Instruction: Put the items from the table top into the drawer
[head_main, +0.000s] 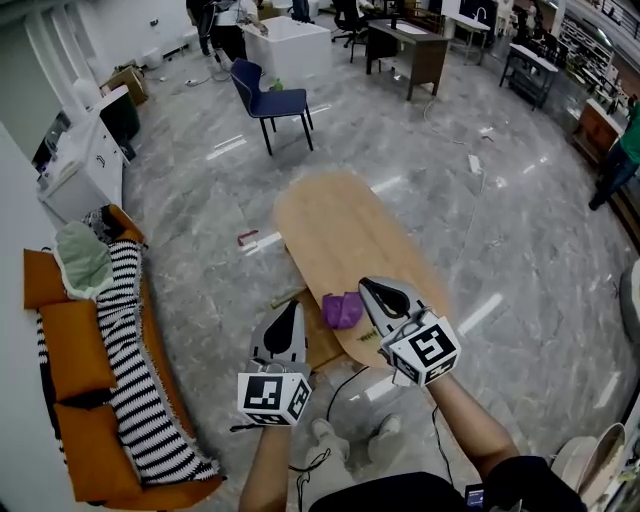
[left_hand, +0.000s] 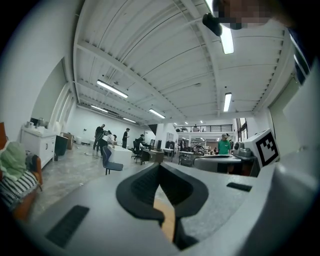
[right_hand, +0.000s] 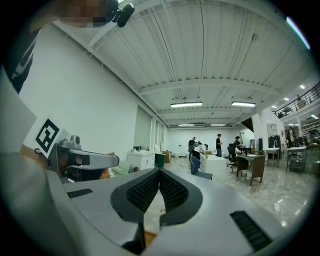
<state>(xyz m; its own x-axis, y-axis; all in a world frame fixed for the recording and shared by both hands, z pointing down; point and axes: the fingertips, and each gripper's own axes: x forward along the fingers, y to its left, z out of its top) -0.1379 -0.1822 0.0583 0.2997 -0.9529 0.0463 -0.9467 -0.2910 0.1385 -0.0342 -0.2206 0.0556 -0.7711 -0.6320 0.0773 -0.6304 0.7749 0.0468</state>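
Both my tools are closed, jaws meeting at the tips with nothing between them: the left tool (head_main: 293, 305) hangs just off the worktop's near left edge, the right tool (head_main: 365, 285) over its near end. The worktop (head_main: 340, 230) is a long oval of smooth, pale wood with a rounded rim all the way round, and most of it is bare. The one thing on it is a purple lump (head_main: 342, 310), soft and crumpled, near the rounded near end, between my two tools and just beside the right one. A flat wooden piece (head_main: 318, 345) shows under that end beside my left tool; I cannot tell whether it is the drawer. The floor (head_main: 480, 250) is glossy grey marbled stone, open on the far and right sides of the worktop. On the left an orange sofa (head_main: 60, 350) with a striped throw (head_main: 140, 350) runs alongside, leaving a narrower lane. A blue chair (head_main: 270, 100) stands well beyond the far end.
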